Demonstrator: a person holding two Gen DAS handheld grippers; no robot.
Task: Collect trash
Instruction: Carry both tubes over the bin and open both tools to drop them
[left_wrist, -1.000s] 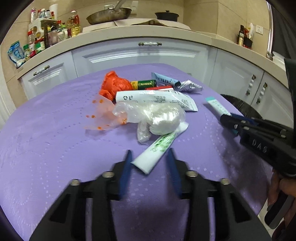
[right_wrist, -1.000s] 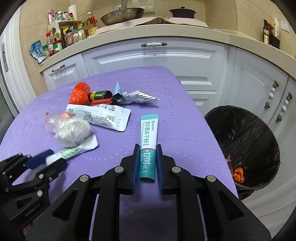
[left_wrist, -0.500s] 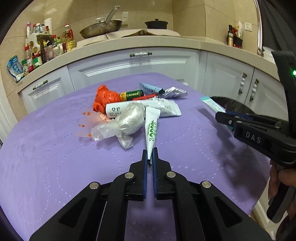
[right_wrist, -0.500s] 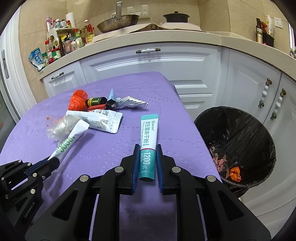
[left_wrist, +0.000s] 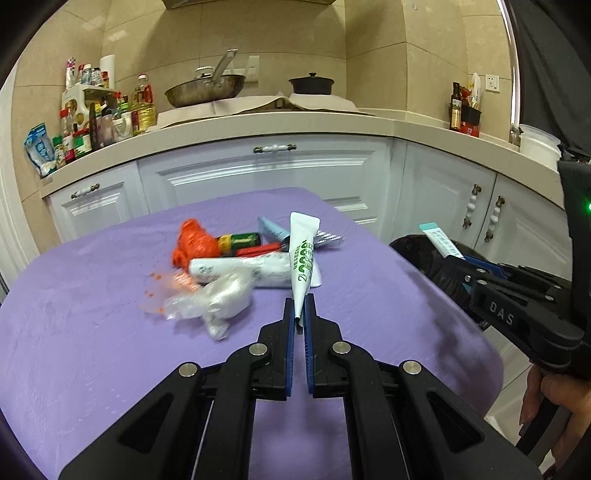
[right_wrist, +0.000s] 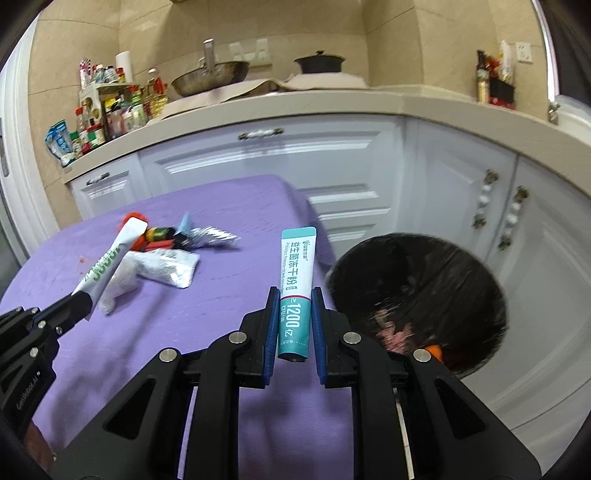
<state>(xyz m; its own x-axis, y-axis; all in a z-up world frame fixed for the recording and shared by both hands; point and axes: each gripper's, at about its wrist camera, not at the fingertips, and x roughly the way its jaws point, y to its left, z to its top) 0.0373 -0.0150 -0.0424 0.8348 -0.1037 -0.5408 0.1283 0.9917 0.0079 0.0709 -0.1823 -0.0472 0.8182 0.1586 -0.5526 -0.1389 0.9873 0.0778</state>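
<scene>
Two grippers, both clamped: left gripper (left_wrist: 300, 314) pinches white/green sachet (left_wrist: 303, 254) off table; right gripper (right_wrist: 294, 321) grips teal sachet (right_wrist: 296, 284) nr black bin (right_wrist: 417, 295). Rest of trash pile (left_wrist: 229, 266) on purple table (left_wrist: 92, 332).

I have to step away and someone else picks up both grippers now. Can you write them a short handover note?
Left hand-held gripper: shut on the white-and-green sachet, lifted off the purple table.
Right hand-held gripper: shut on the teal sachet, beside the black-lined bin.
Done: both sachets picked up; some trash is already in the bin.
Left: drop both in the bin, then clear the pile: orange bag, clear bag, silver pouch, foil wrapper.
</scene>
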